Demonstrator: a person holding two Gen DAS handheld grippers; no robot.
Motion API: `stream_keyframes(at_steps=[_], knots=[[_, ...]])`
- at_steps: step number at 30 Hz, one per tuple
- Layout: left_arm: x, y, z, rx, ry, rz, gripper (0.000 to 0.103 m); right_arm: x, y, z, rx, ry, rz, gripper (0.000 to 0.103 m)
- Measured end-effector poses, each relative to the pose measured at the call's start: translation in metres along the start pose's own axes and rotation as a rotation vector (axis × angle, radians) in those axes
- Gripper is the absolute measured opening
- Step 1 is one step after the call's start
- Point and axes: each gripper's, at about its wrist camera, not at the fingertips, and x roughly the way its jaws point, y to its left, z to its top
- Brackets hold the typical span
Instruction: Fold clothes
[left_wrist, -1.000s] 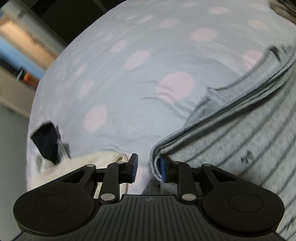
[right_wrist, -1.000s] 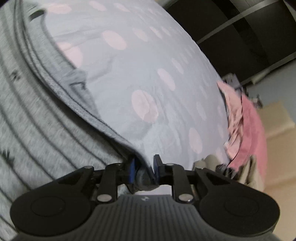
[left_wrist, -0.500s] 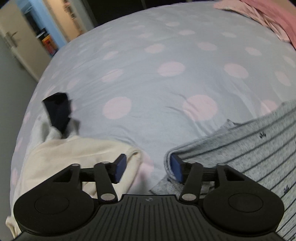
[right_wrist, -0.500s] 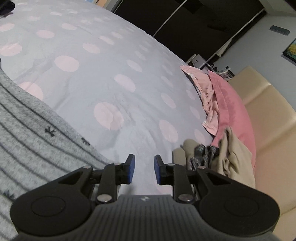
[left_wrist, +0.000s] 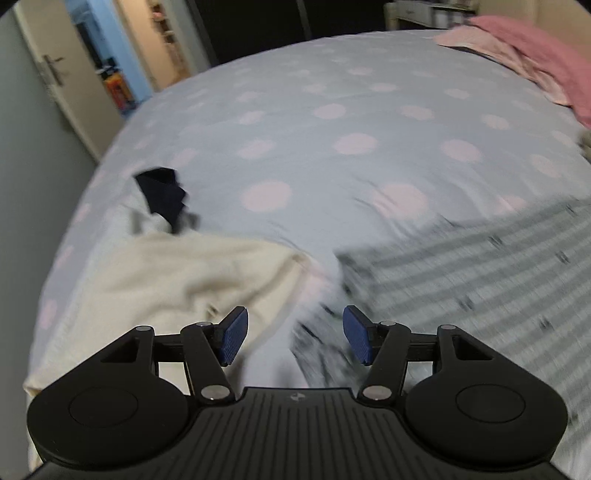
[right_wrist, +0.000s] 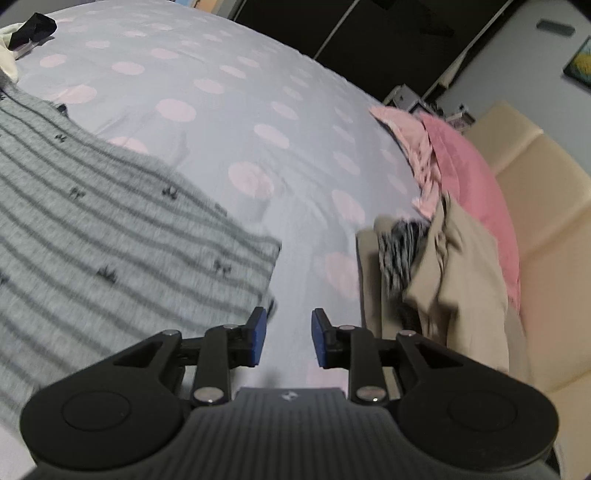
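Note:
A grey striped garment (left_wrist: 472, 266) (right_wrist: 92, 221) lies flat on the dotted bedsheet (left_wrist: 332, 110) (right_wrist: 240, 122). It fills the right side of the left wrist view and the left side of the right wrist view. My left gripper (left_wrist: 291, 339) is open above the garment's near left corner, with nothing between its blue pads. My right gripper (right_wrist: 285, 338) is open just off the garment's near right corner, over bare sheet, also holding nothing.
A cream garment (left_wrist: 166, 280) with a dark blue piece (left_wrist: 162, 195) lies left of the striped one. A beige and zebra-patterned pile (right_wrist: 443, 266), pink bedding (right_wrist: 469, 184) and a cream headboard (right_wrist: 543, 206) sit to the right. A doorway (left_wrist: 110, 74) stands far left.
Both grippers let go of the striped garment's edge, opened and pulled back and up. The garment now lies flat on the bed.

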Motion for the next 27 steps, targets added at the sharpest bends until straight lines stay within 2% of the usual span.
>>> stream_keyframes(at_steps=[4, 9, 12, 18, 24, 27], knots=[[0.007, -0.014, -0.02, 0.025, 0.019, -0.021, 0.054, -0.019, -0.001, -0.02, 0.002, 0.024, 0.031, 0.03], [0.029, -0.022, -0.018, -0.031, 0.042, 0.037, 0.054, -0.03, -0.002, -0.038, 0.015, 0.035, 0.051, 0.035], [0.041, -0.022, -0.013, -0.064, 0.051, 0.059, 0.054, -0.021, -0.003, -0.046, 0.032, 0.055, 0.057, 0.039], [0.067, -0.012, -0.003, -0.121, 0.056, 0.16, 0.054, 0.005, -0.005, -0.05, 0.058, 0.112, 0.057, 0.039], [0.073, 0.015, 0.008, -0.226, 0.023, 0.358, 0.053, 0.011, -0.011, -0.044, 0.085, 0.109, 0.065, 0.04], [0.06, 0.021, 0.004, -0.224, 0.005, 0.314, 0.053, 0.014, -0.013, -0.042, 0.098, 0.107, 0.068, 0.04]])
